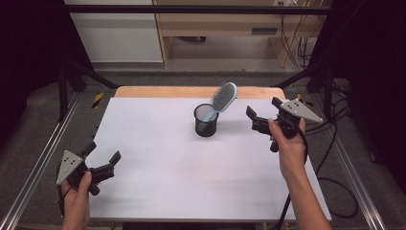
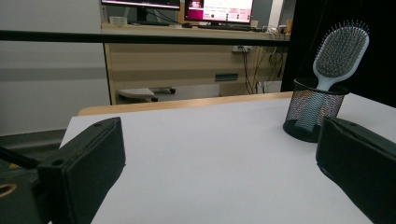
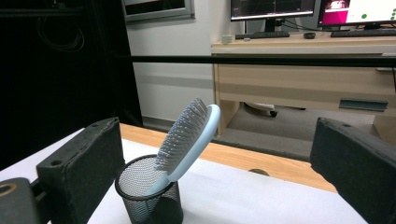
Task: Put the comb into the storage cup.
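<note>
Right now your right gripper (image 1: 261, 116), jaws apart and empty, sits at three o'clock of the mesh cup (image 1: 206, 120) holding the hairbrush (image 1: 223, 98) handle-down, so I judge the next move is closing on its head.

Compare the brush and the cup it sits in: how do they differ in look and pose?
The brush is light blue with grey bristles; the cup is black wire mesh. The brush leans at a tilt, head up and out over the rim; the cup stands upright on the table. The brush is long and slim; the cup is short and round. Both sit at the far side of the table, and neither is touched by the open right tongs.
</note>
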`<state>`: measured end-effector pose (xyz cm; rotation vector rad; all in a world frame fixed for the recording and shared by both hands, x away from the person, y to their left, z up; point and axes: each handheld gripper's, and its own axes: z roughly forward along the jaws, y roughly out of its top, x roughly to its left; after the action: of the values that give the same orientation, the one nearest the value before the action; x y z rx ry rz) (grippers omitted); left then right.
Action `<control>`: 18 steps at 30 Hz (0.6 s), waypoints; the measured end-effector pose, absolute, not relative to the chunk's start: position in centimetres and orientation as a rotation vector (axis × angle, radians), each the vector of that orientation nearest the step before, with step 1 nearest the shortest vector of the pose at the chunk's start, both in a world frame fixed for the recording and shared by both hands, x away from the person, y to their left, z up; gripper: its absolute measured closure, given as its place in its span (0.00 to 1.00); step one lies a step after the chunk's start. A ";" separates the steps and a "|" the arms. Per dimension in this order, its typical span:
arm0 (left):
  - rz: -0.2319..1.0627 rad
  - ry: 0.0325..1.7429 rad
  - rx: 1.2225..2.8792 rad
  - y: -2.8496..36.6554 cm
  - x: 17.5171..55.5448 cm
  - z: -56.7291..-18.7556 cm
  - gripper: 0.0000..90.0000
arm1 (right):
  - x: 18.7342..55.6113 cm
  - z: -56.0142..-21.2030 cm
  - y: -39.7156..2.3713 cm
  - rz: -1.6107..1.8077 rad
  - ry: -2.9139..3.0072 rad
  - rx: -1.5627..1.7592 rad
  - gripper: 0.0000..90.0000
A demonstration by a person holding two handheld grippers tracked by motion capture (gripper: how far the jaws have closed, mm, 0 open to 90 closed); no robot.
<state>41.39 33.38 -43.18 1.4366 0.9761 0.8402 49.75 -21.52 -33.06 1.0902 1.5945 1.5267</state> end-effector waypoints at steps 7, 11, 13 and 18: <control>0.845 0.982 1.420 33.7 41.2 -43.3 0.01 | 48.5 -32.9 -22.9 1.529 1.586 1.069 0.04; 0.834 0.986 1.410 33.8 41.2 -43.4 0.01 | 47.9 -33.1 -23.9 1.529 1.580 1.072 0.04; 0.838 0.980 1.423 33.7 41.1 -43.4 0.01 | 47.6 -33.3 -24.3 1.516 1.585 1.071 0.04; 0.839 0.970 1.441 33.4 40.8 -43.6 0.01 | 46.8 -34.4 -25.4 1.521 1.573 1.097 0.04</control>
<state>40.84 33.38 -43.56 1.4407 0.9701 0.8386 46.78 -25.45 -34.40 1.0971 1.5734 1.5207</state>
